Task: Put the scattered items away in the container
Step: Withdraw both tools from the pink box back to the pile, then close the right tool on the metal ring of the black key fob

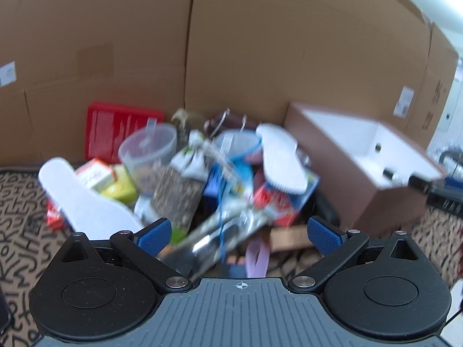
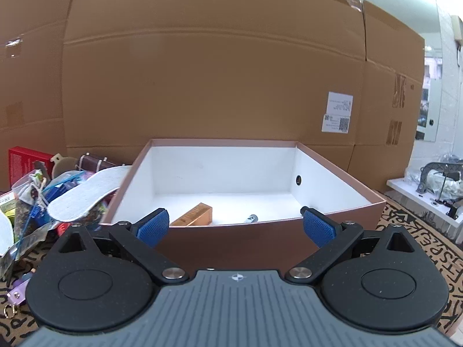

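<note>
Left gripper (image 1: 238,232): your jaws stand wide apart with nothing between the blue pads; they point down at the heap.
Heap of items (image 1: 185,173): it lies on the patterned mat (image 1: 20,231), left of the box, in front of the cardboard wall (image 1: 231,43); this view is blurred.
Left edge of heap: you see a white insole (image 1: 84,199) lying flat, with small red and yellow packets just beside it.
Back of heap: a red carton (image 1: 115,127) leans at the cardboard, and a clear plastic cup (image 1: 150,150) stands in front of it.
Right of heap: a second white insole (image 2: 86,193) rests tilted on top, its tip near the box's left wall.
Box (image 2: 260,237): open, brown outside, white inside, to the right of the heap.
Inside the box: a small brown carton (image 2: 194,217) lies on the floor of it, and a small dark cylinder (image 2: 251,218) lies just to its right.
Right gripper (image 2: 237,228): your jaws are spread wide and hold nothing; they sit at the box's near wall.
</note>
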